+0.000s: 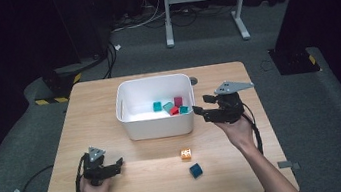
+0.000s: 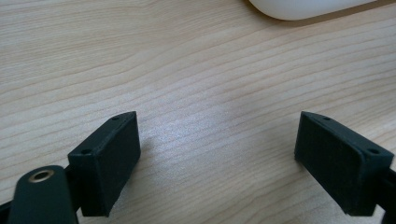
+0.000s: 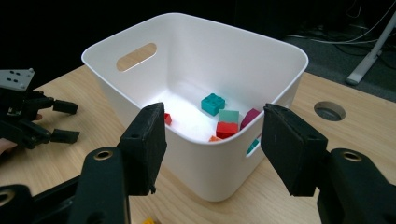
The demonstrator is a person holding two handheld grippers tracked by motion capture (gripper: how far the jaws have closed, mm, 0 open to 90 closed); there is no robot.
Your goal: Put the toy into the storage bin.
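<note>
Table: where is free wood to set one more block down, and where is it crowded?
Bare wood lies left of the white bin, up to the table edge, and between the bin's front wall and the left claw. It is crowded right of the bin, where the right claw hangs, and around the orange block and teal block.

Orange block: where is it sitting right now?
In the high view the orange block lies on the bare table, in front of the white bin, with the dark teal block just nearer the person.

light: bright on table [image 1: 120, 184] | surroundings: dark | focus: slightly soft
</note>
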